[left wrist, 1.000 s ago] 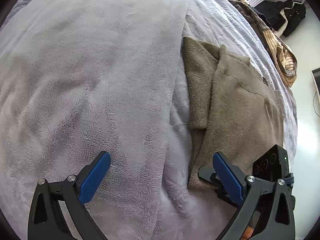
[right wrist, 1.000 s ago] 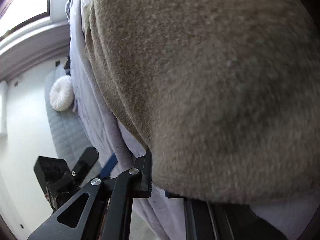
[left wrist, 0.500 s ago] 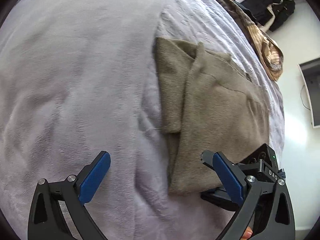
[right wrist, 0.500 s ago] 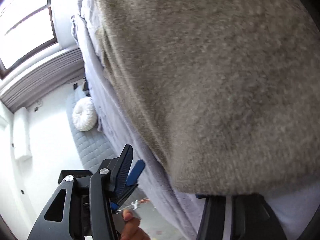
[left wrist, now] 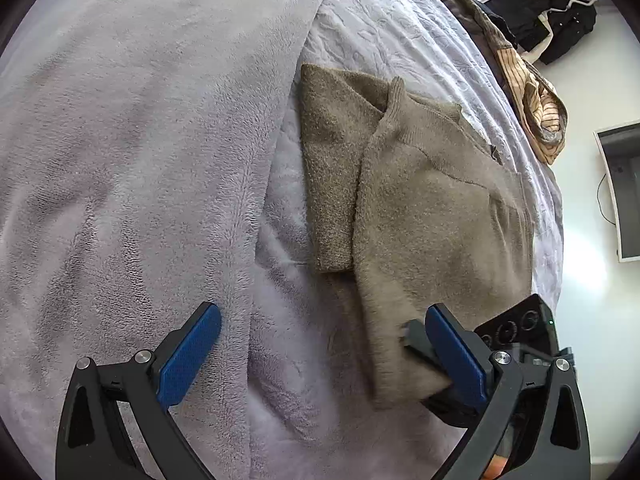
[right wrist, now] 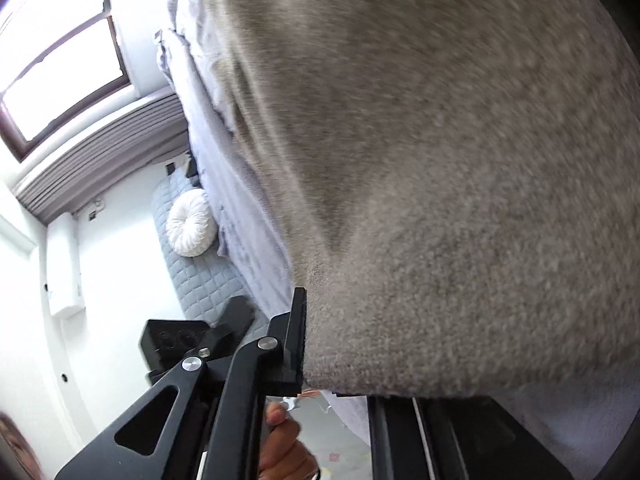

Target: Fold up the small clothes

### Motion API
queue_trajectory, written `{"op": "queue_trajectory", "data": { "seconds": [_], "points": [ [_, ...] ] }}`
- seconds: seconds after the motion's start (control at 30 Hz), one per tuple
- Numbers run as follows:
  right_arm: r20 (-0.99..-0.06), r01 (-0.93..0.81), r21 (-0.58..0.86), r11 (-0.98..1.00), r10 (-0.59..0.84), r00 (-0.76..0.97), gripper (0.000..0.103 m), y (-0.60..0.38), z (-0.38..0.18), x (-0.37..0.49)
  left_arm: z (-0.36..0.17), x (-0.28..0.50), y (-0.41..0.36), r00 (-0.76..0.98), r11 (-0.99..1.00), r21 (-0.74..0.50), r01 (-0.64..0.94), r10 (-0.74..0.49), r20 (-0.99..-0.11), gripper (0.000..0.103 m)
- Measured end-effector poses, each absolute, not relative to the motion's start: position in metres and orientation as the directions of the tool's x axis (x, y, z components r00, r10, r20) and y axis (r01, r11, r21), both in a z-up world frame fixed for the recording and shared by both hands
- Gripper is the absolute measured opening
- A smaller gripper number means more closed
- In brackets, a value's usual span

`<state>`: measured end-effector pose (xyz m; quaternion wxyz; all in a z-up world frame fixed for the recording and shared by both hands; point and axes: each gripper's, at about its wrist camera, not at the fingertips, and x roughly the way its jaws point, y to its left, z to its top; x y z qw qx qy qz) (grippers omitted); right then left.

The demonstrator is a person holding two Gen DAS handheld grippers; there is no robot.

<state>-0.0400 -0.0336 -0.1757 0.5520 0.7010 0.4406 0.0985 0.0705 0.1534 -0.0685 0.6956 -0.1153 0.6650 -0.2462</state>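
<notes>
Brown sweater [left wrist: 432, 208] hem pinched by right gripper [left wrist: 416, 344], just closing; left gripper [left wrist: 320, 344] fingers spread, empty.

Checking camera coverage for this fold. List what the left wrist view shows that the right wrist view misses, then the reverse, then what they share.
Left wrist only: the sweater's whole folded outline, a clothes pile at the bed's far edge, and a screen on the wall.
Right wrist only: a window and a round cushion.
Both: the sweater, the bed, the open left gripper, and the right gripper, whose jaws have just been closing on the sweater's near corner.
</notes>
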Motion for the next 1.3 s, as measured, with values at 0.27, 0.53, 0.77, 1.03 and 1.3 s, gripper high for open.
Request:
{"op": "queue_trajectory", "data": {
  "seconds": [0.27,0.53,0.77,1.03,1.3],
  "points": [
    [-0.26,0.391,0.92,-0.003,0.743,0.616,0.009,-0.043,-0.153,-0.03,-0.068,0.095,0.151,-0.057,0.743,-0.657,0.127,-0.656,-0.753,0.102],
    [-0.261,0.361,0.932,0.035,0.756,0.6,0.009,-0.038,-0.134,-0.022,-0.085,0.126,0.103,-0.178,0.627,-0.767,0.139,-0.746,-0.642,0.102],
    [-0.277,0.347,0.935,0.078,0.772,0.573,0.009,-0.026,-0.125,-0.007,-0.079,0.138,0.059,-0.171,0.66,-0.72,0.215,-0.7,-0.693,0.102],
    [-0.392,0.401,0.891,0.214,0.808,0.44,0.013,-0.034,-0.114,-0.018,-0.086,0.135,0.039,-0.143,0.808,-0.509,0.296,-0.489,-0.86,0.017],
    [-0.493,0.39,0.852,0.349,0.784,0.377,0.013,-0.09,-0.084,-0.063,-0.043,0.124,0.041,-0.043,0.78,-0.569,0.258,-0.579,-0.814,0.016]
  ]
}}
